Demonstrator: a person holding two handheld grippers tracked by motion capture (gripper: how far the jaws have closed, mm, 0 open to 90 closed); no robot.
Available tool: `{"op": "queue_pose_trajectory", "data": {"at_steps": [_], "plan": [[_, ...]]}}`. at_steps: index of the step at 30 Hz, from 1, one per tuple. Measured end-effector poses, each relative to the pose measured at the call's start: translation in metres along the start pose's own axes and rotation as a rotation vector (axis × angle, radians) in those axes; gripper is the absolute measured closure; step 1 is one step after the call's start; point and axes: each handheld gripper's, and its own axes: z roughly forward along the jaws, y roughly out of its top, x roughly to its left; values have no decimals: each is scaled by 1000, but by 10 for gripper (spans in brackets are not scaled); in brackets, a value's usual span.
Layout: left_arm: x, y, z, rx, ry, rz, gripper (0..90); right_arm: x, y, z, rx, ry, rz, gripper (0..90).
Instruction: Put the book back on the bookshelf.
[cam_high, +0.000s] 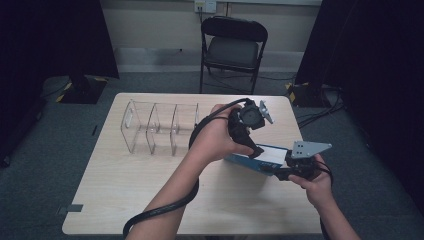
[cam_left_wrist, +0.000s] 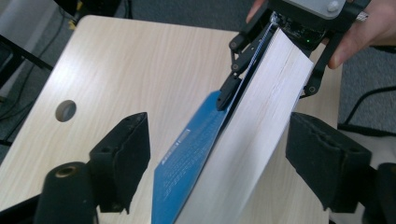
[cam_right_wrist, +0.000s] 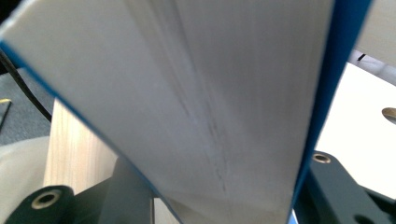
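A thick book (cam_high: 265, 156) with a blue cover and white page edges is held just above the right side of the wooden table (cam_high: 150, 190). My right gripper (cam_high: 280, 169) is shut on its near right end. In the left gripper view the right gripper (cam_left_wrist: 268, 92) clamps the far end of the book (cam_left_wrist: 252, 130). The page block (cam_right_wrist: 210, 93) stands between the jaws in the right gripper view. My left gripper (cam_high: 252, 147) points down over the book's left end, and its jaws stand open on either side of the book, the pads (cam_left_wrist: 123, 158) off the cover.
A clear plastic rack (cam_high: 160, 127) with several upright dividers stands at the back left of the table. A black folding chair (cam_high: 232, 47) sits behind the table. A round cable hole (cam_left_wrist: 65, 110) is cut in the tabletop. Cables trail off the table's front edge.
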Motion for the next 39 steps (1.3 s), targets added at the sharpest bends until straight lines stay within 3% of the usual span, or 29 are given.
{"op": "queue_pose_trajectory", "data": {"at_steps": [2,4,5,12,22,30,33,36,39], "plan": [[1,-2,-2,3,1,-10,209,-2,1,-2,-13,7,38,560],[2,-6,-2,24,-2,31,188,-3,3,-4,-14,11,63,563],[2,-8,-1,31,-5,23,178,-4,4,-6,-20,13,91,572],[7,-18,-3,46,12,-10,179,-9,2,-14,-31,20,161,579],[10,-29,-4,53,25,-32,186,-16,4,-15,-29,17,151,584],[11,-44,-3,61,28,-58,188,-22,3,-16,-35,-17,145,592],[12,-49,0,68,23,-67,187,-23,2,-16,-48,-26,165,587],[11,-53,5,68,17,-72,187,-23,-2,-16,-72,-52,215,581],[11,-58,10,81,2,-79,187,-23,-2,-16,-76,-71,221,586]]}}
